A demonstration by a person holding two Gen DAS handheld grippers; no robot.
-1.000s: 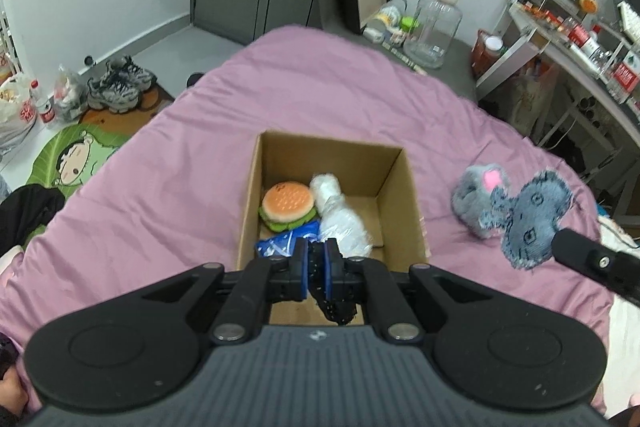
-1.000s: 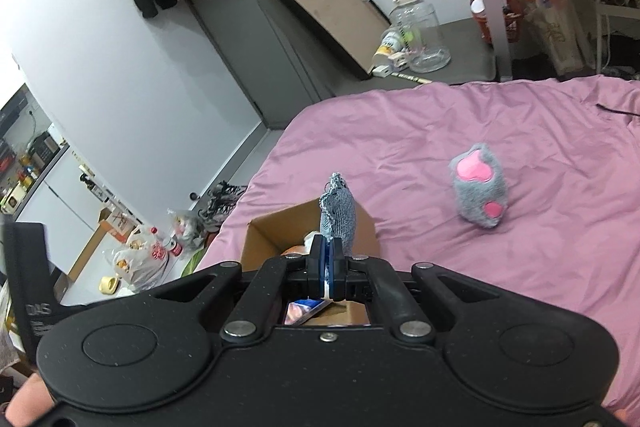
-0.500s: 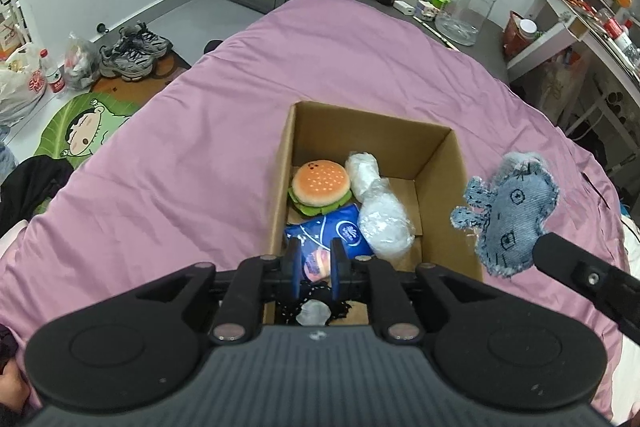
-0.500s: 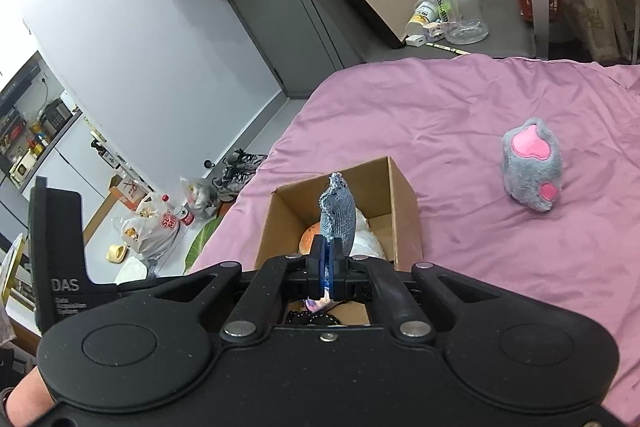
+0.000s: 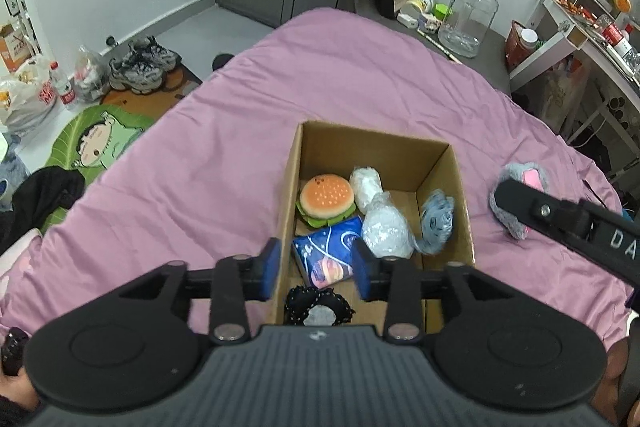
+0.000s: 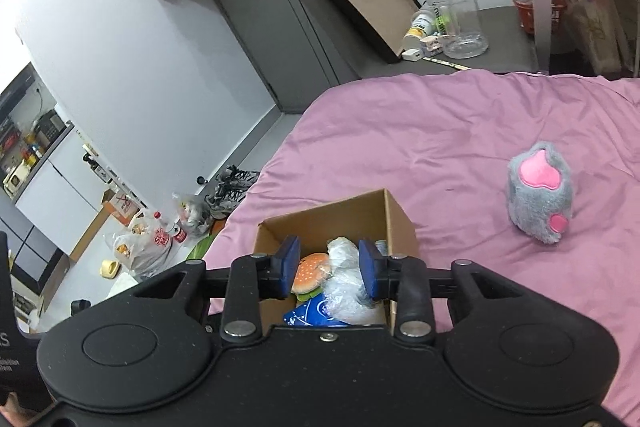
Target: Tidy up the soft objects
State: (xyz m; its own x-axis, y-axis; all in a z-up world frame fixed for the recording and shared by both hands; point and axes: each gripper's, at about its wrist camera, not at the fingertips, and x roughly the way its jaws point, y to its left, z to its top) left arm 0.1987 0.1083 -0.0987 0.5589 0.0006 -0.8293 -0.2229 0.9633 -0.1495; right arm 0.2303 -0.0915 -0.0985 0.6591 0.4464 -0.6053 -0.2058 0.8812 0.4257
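A cardboard box [image 5: 456, 179] [image 6: 396, 219] stands on the purple bedspread. Inside lie a burger plush [image 5: 326, 199] [image 6: 312, 271], a white wrapped bundle [image 5: 384, 223] [image 6: 344, 287], a blue pouch [image 5: 326, 255] and a black lacy item [image 5: 318, 309]. A denim plush [image 5: 436, 223] rests against the box's right wall. My left gripper [image 5: 316, 269] hovers over the box's near end, its jaws opening with nothing pressed between them. My right gripper [image 6: 329, 271] hangs above the box, jaws opening and empty. A grey and pink paw plush [image 6: 540, 191] [image 5: 516, 203] sits on the bed to the right.
The bedspread [image 5: 200, 167] spreads wide on the left and far side of the box. Shoes [image 5: 140, 67], bags and a green mat [image 5: 92, 143] lie on the floor at left. A clear jug [image 5: 468, 19] and a cluttered desk [image 5: 580, 39] stand beyond the bed.
My left gripper's jaws have parted, and the black lacy item now lies in the box. My right gripper has let go of the denim plush, which dropped into the box's right side.
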